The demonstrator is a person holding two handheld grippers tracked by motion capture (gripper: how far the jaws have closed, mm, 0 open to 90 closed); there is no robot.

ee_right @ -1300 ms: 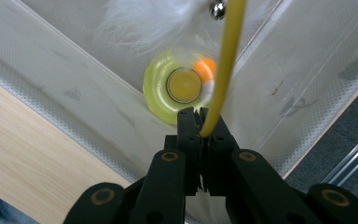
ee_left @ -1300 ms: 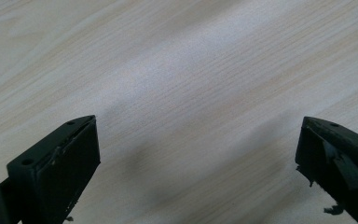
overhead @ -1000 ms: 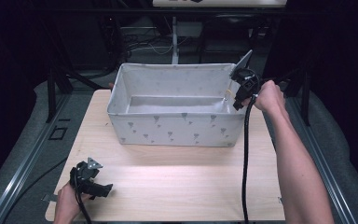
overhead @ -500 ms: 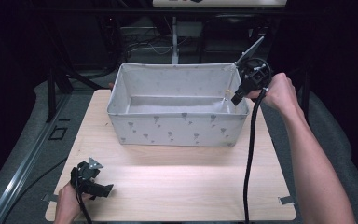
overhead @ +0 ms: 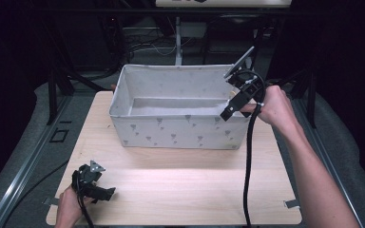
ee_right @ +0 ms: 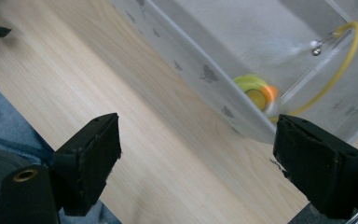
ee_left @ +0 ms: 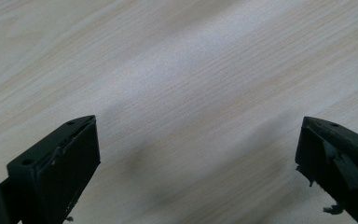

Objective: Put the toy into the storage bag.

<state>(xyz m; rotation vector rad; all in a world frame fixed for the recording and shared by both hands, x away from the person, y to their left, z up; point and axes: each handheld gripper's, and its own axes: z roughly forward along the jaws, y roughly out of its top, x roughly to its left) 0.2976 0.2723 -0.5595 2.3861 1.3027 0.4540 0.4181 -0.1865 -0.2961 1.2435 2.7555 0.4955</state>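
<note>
The grey fabric storage bin (overhead: 180,130) stands at the far side of the wooden table (overhead: 180,190); it looks light and soft-walled, so its stiffer rim is the best hold. Inside lies a small yellow-orange toy (ee_right: 256,93), blurred, perhaps a yo-yo on a yellow cord. The right gripper (overhead: 235,102), above the bin's right corner, has just been opening its jaws with nothing between them. The left gripper (overhead: 97,187) rests wide apart, empty. No writing is readable.

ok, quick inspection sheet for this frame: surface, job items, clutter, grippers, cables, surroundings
Surface: light wood table, bare around the bin.
Job's things: grey fabric bin with a small dark print at the table's far side; inside it a yellow-green and orange item, blurred, on a thin yellow loop.
Clutter: nothing seen.
Grippers: left gripper open, low over bare wood at the near left corner. Right gripper at the bin's right end, fingers just opened, nothing between them.
Cables: black cable hangs from the right gripper across the table.
Surroundings: dark; metal frame and loose wiring behind the table.
</note>
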